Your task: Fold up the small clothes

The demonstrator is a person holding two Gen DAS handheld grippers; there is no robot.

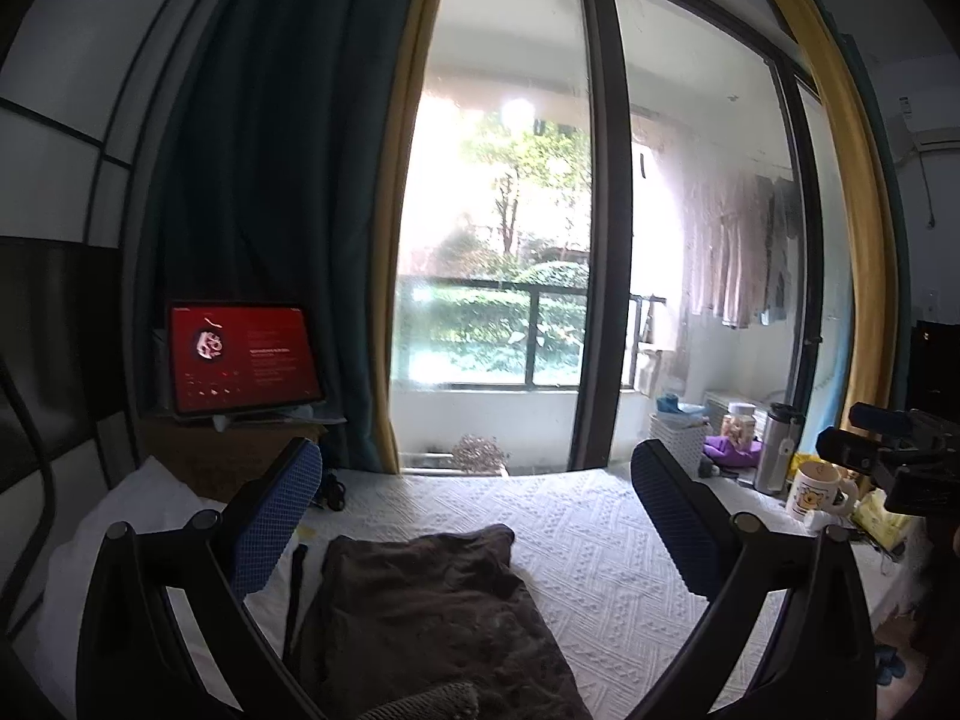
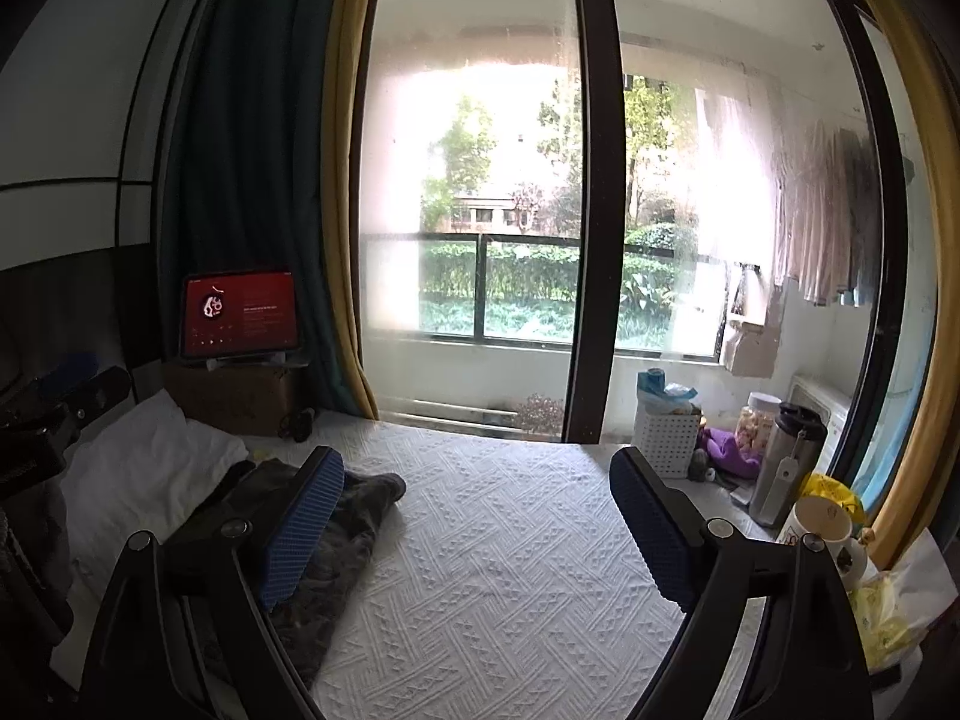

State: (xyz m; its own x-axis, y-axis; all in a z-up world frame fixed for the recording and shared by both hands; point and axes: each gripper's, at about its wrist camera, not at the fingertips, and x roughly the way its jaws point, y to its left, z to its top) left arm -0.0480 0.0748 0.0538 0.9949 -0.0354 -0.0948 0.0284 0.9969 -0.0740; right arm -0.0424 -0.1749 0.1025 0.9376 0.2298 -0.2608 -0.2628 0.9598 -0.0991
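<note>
1. The left hand-held gripper [image 1: 474,516], black-armed with blue ribbed pads [image 1: 273,522], stands wide open and grips nothing; its two fingers frame the lower middle of the left wrist view.
2. The right hand-held gripper [image 2: 480,516] is likewise spread open and empty, with its fingers over the lower half of the right wrist view.
3. The dark brown-grey, soft fabric garment [image 1: 420,618] lies on the white woven bedspread [image 1: 600,552], in the lower centre of the left wrist view. It sits between the left fingers and below them, apparently not touching either pad.
4. In the right wrist view the same garment [image 2: 348,540] lies in the lower left, partly hidden behind the left-hand finger. It is off to the side of the gap between the fingers, which holds only bare bedspread.
5. Handling, as a judgement: the cloth looks light, limp and thick-napped, so it should drape and bunch rather than hold a shape. It should not slip much on the textured bedspread.
6. The best hold is probably at a corner or along the far hem, near the rounded upper edge towards the middle of the left wrist view, pinching a single layer so that the fold stays flat.
7. Around it: a white pillow [image 1: 126,516] at lower left, a red-lit tablet screen [image 1: 243,354] at middle left, and a cream printed mug [image 1: 819,489] at lower right.
</note>
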